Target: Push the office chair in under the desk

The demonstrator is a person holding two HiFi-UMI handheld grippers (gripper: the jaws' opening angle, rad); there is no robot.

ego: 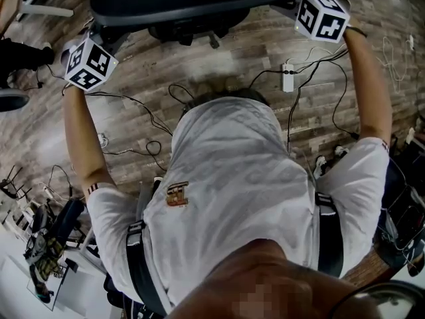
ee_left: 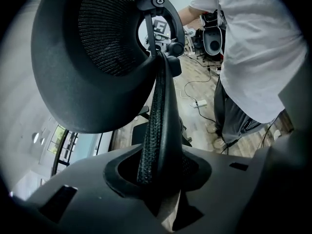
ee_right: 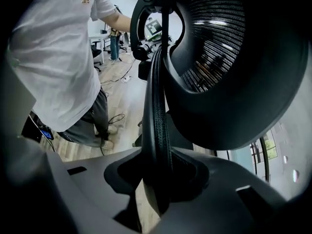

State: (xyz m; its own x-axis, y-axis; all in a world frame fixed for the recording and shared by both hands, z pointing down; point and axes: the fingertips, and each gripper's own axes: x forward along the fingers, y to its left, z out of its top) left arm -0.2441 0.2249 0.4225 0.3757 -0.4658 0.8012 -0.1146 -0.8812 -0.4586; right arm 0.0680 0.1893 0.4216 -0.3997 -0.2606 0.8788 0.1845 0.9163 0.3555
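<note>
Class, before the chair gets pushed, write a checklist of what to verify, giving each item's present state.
1. Left gripper clamped on the backrest edge: ok.
2. Right gripper clamped on the backrest's other edge: ok.
3. Floor underfoot free of trip hazards: not ok; cables and a power strip lie there.
4. Desk lined up ahead: cannot tell, none in view.

Matt black mesh covers the office chair (ee_left: 105, 38); floor (ego: 246, 55) looks wooden.
</note>
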